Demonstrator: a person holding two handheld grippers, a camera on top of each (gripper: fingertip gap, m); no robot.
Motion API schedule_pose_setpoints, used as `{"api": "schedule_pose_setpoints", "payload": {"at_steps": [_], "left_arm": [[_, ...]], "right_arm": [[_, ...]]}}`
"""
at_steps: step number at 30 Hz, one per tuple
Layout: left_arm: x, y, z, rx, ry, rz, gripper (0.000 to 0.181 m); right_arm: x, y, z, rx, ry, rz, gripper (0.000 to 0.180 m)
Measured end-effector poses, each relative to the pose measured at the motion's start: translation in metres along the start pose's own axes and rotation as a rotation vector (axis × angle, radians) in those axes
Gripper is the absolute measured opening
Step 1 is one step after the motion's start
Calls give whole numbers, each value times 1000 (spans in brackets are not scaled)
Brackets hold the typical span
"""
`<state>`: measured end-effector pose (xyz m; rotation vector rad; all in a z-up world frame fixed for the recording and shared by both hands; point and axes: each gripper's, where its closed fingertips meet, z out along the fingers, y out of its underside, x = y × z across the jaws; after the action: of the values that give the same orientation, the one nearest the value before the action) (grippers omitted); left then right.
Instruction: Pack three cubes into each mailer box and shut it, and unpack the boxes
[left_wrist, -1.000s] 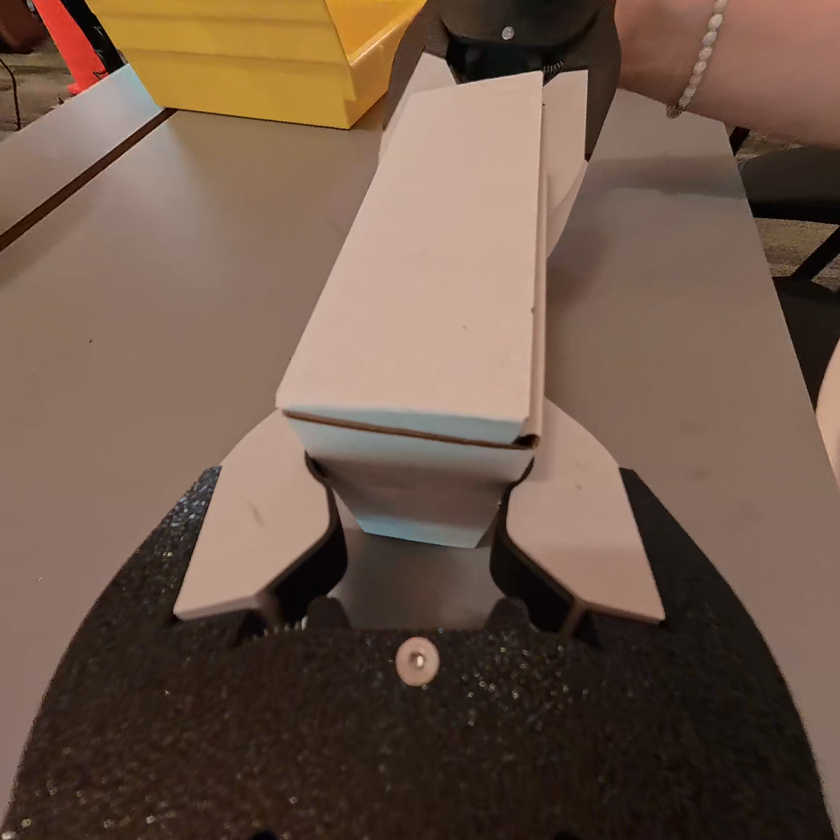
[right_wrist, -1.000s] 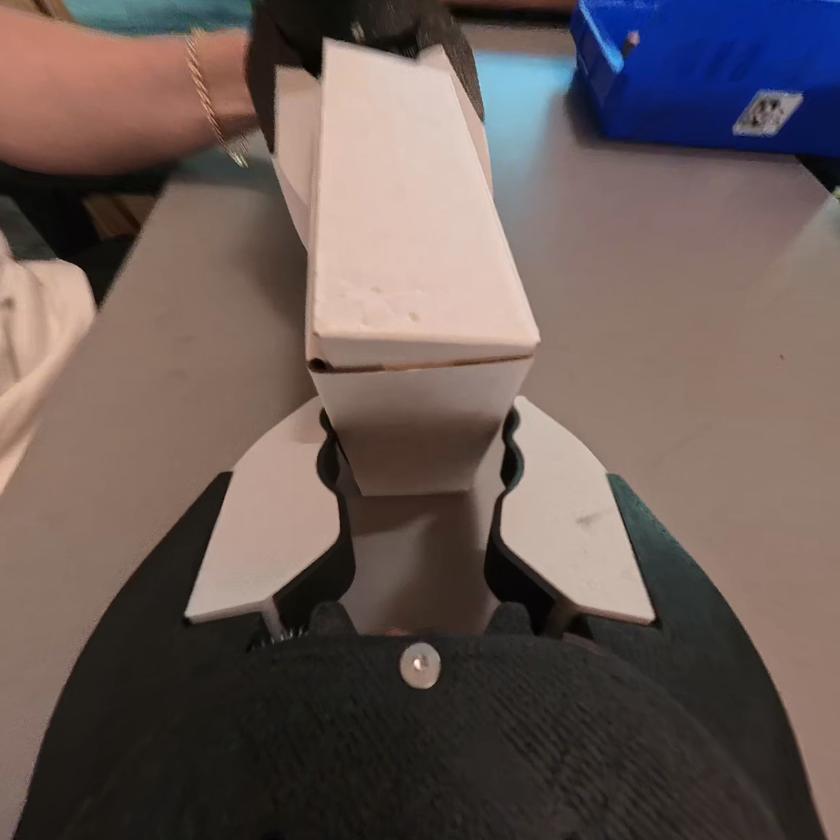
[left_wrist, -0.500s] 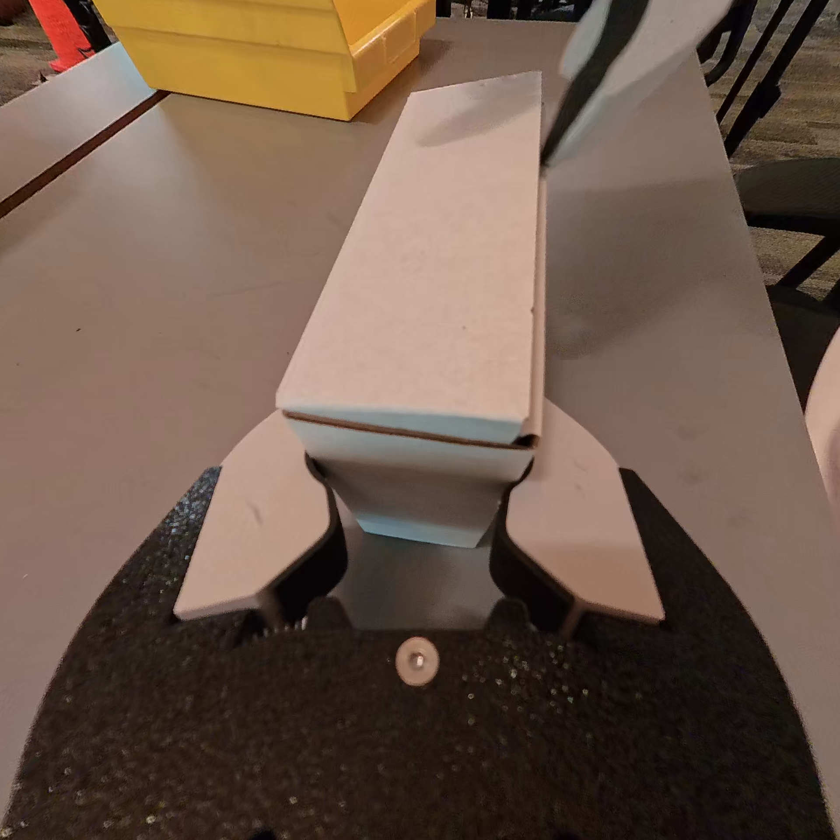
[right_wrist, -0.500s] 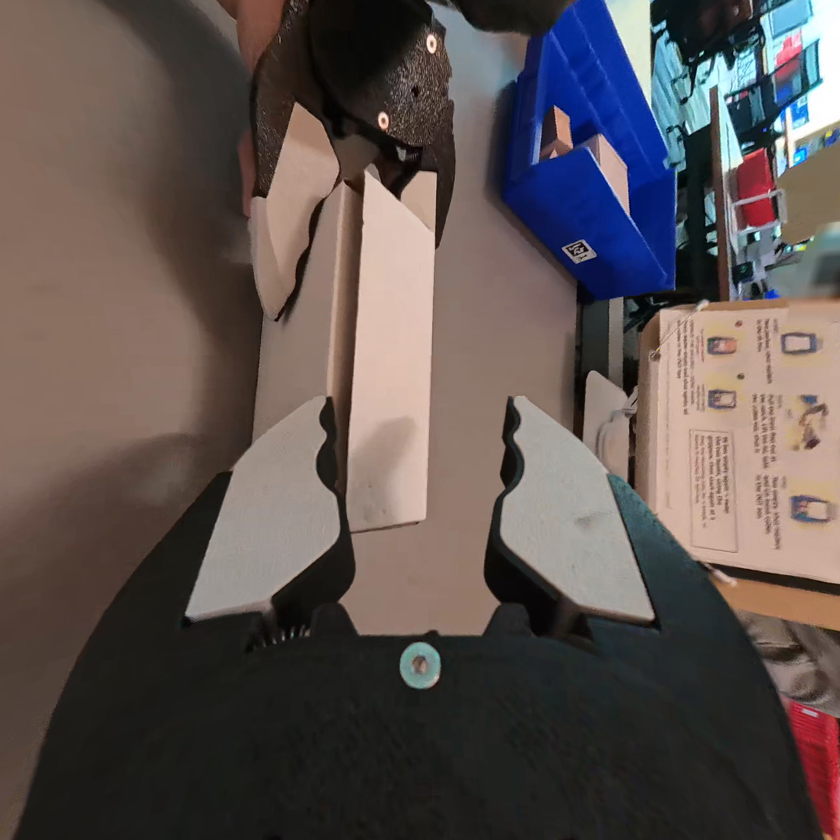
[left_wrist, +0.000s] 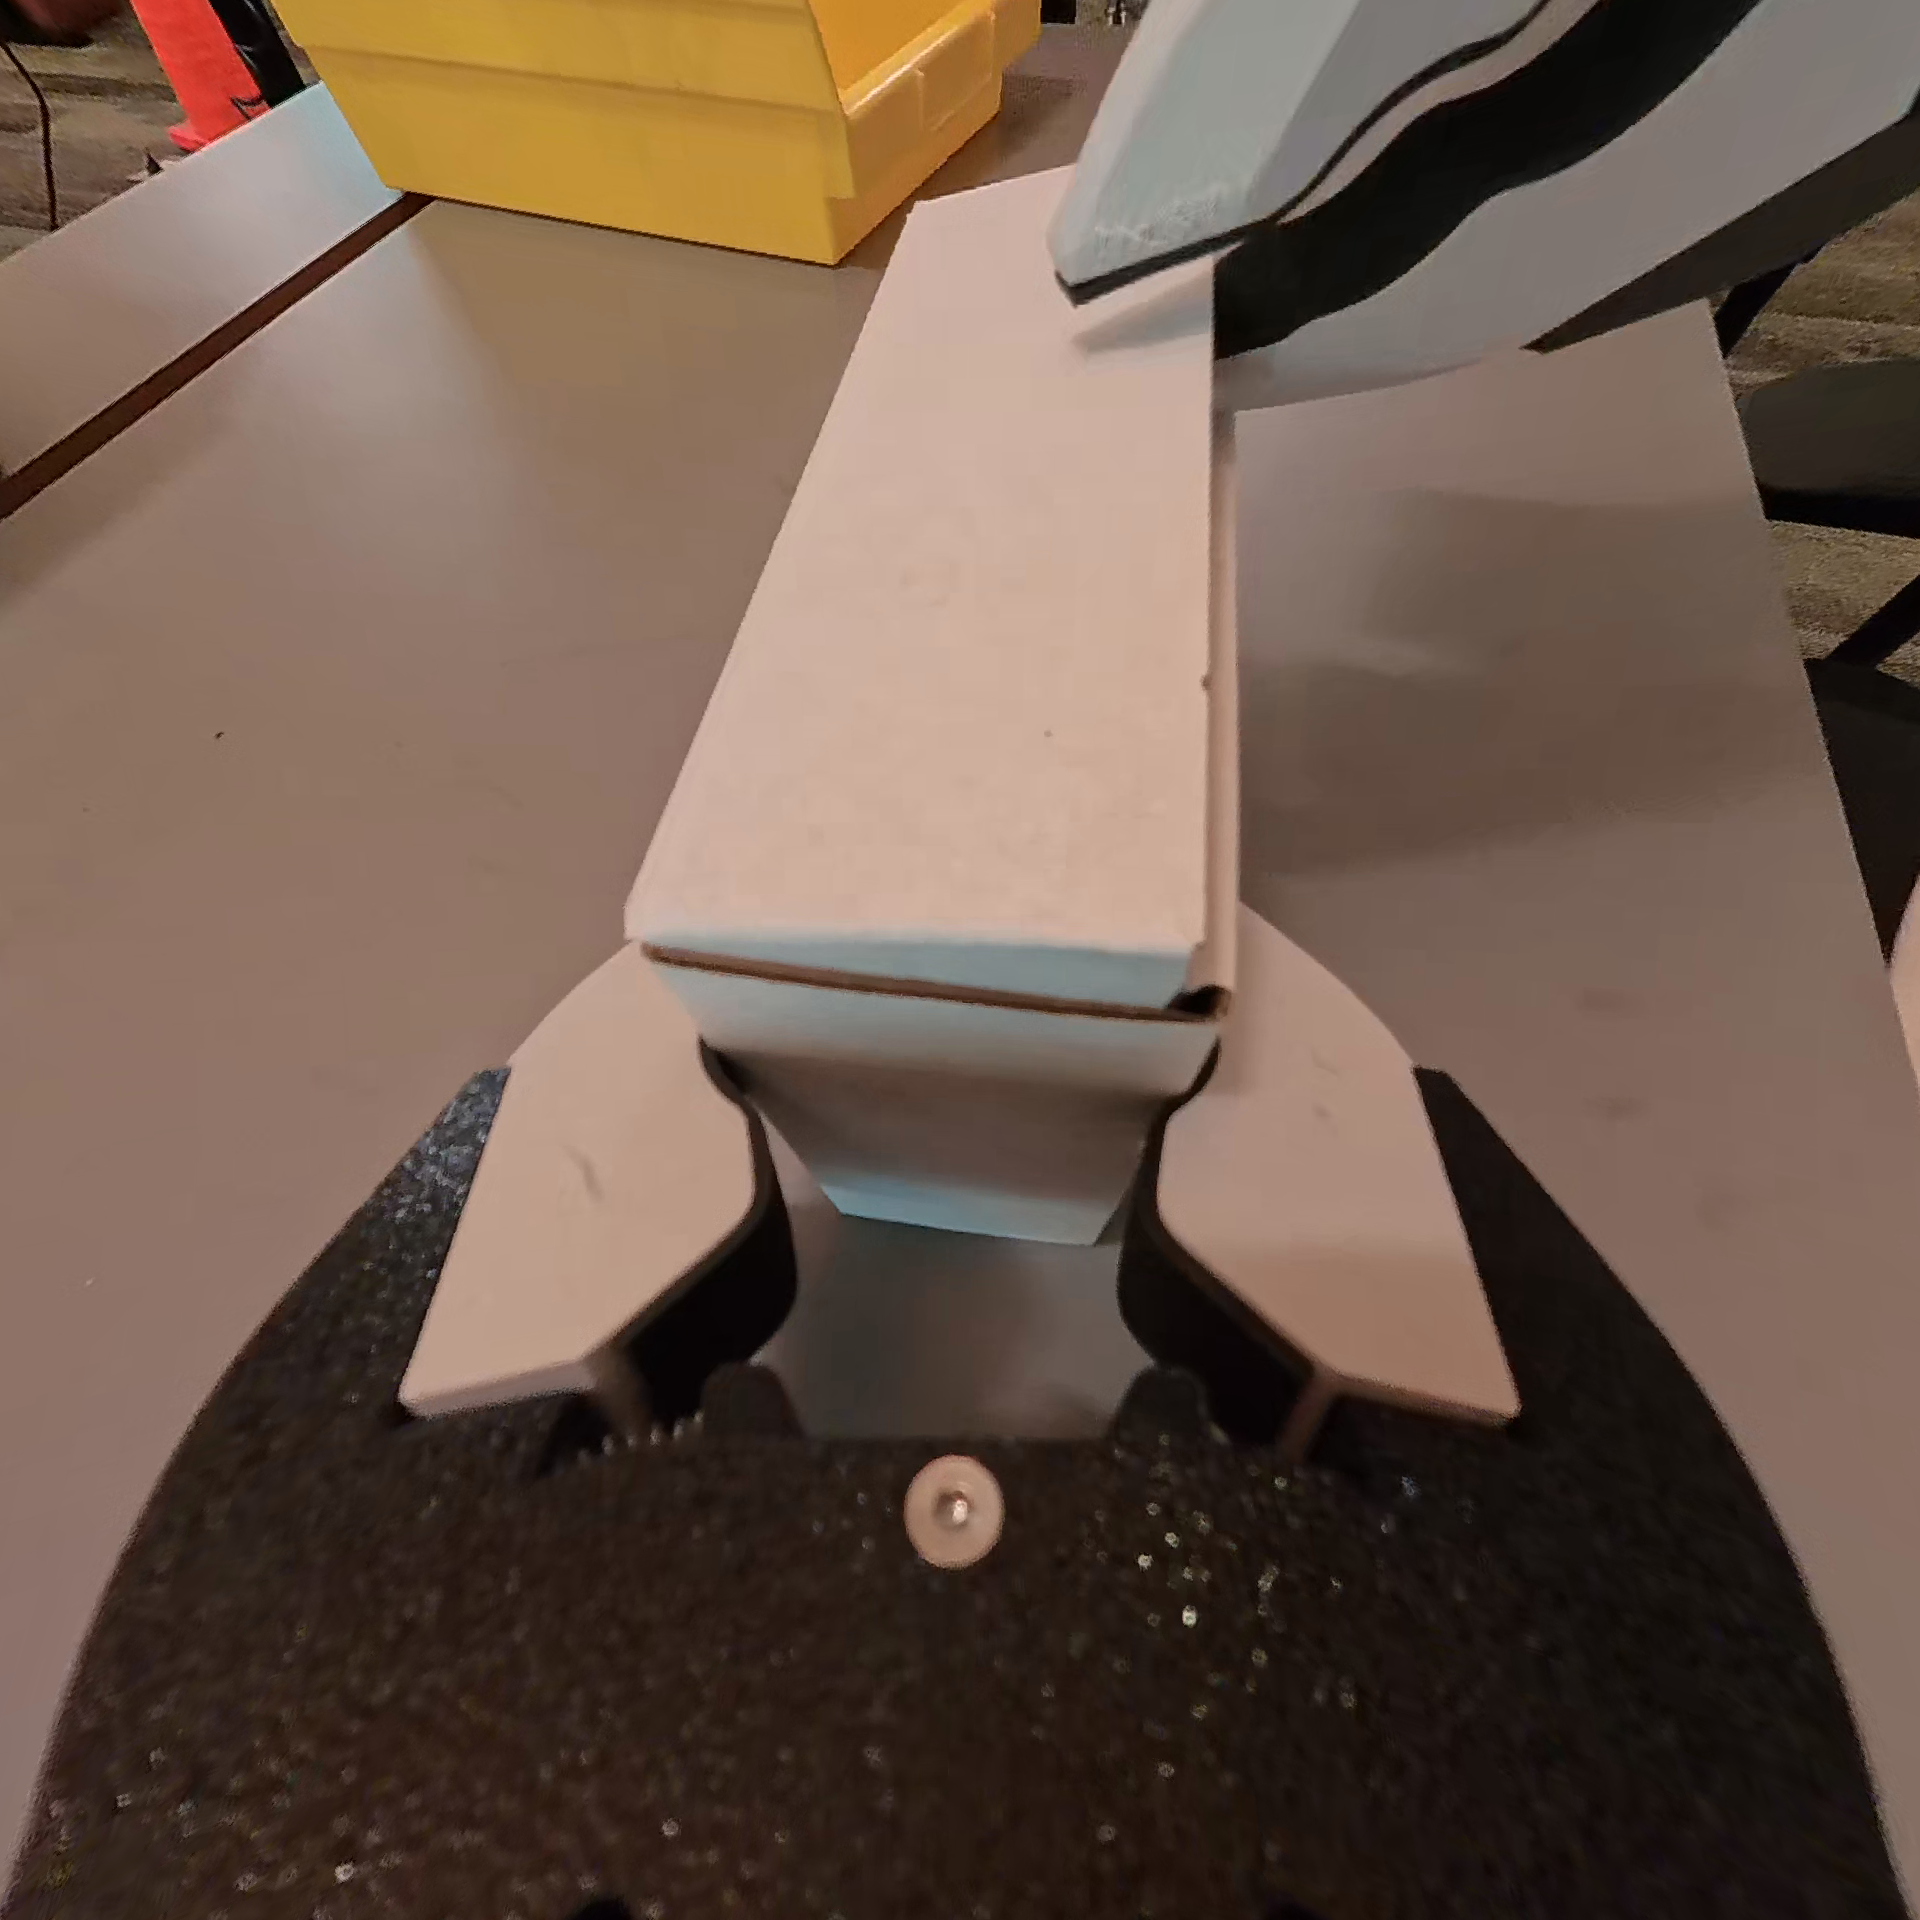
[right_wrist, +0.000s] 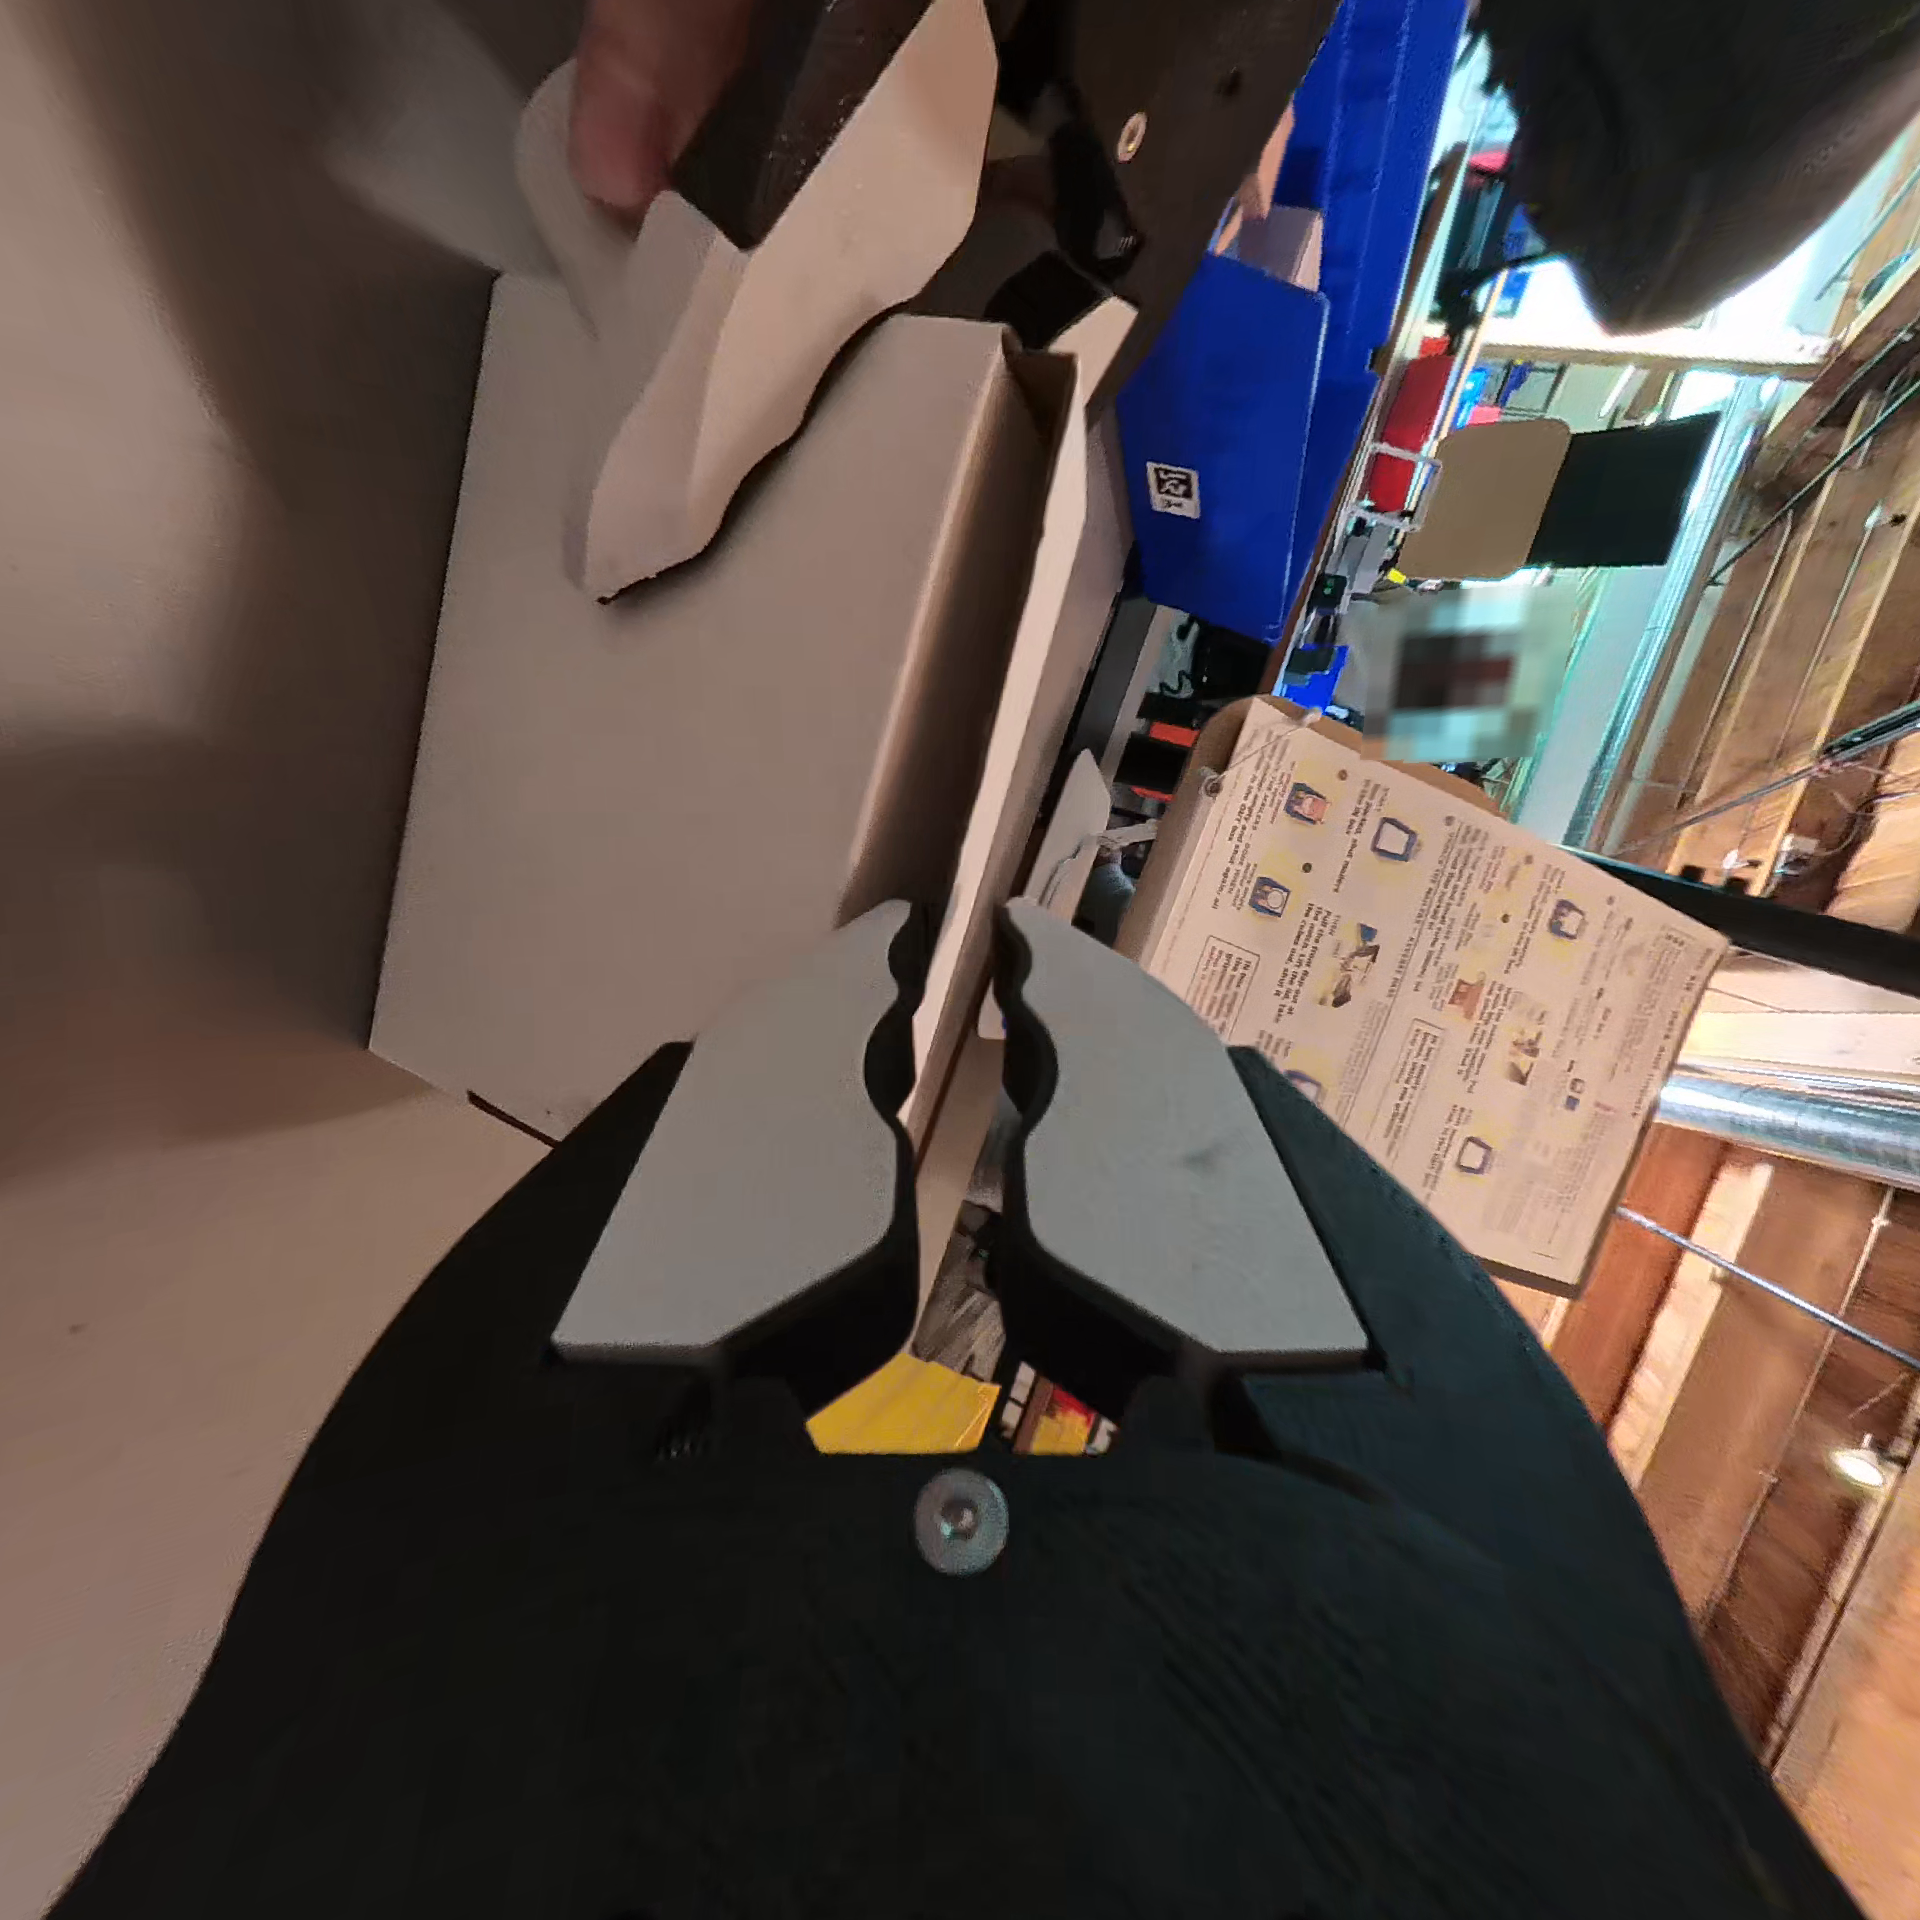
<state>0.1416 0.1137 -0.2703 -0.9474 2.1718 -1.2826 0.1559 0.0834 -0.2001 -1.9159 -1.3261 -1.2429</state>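
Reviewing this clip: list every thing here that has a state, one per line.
Long white cardboard mailer box: lid down, lying flat on the grey table.
Left gripper: shut on the box's near end.
Right gripper: nearly shut, rolled sideways, at the box's lid edge; grip unclear.
Yellow plastic bin: contents hidden.

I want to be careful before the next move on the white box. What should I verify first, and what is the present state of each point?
1. Left gripper holds the box end: ok, jaws closed on it.
2. Box lies flat on the table: ok.
3. Lid shut: ok, only a thin seam shows.
4. Right gripper at the lid edge: ok, the edge lies between its fingers.
5. Right gripper really pinches that edge: cannot tell.
6. Cubes inside: cannot tell, hidden.
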Motion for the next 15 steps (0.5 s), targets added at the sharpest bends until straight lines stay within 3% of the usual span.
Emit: {"api": "schedule_pose_setpoints", "payload": {"at_steps": [6,8,15], "left_arm": [[-3,1,1,-8,-22,-5,78],[2,-1,2,-5,-6,54,77],[3,-3,5,8,-7,69,77]], "right_arm": [[7,3,3,46,-91,266,4],[30,12,2,18,30,335,9],[35,21,3,55,-76,327,12]]}}
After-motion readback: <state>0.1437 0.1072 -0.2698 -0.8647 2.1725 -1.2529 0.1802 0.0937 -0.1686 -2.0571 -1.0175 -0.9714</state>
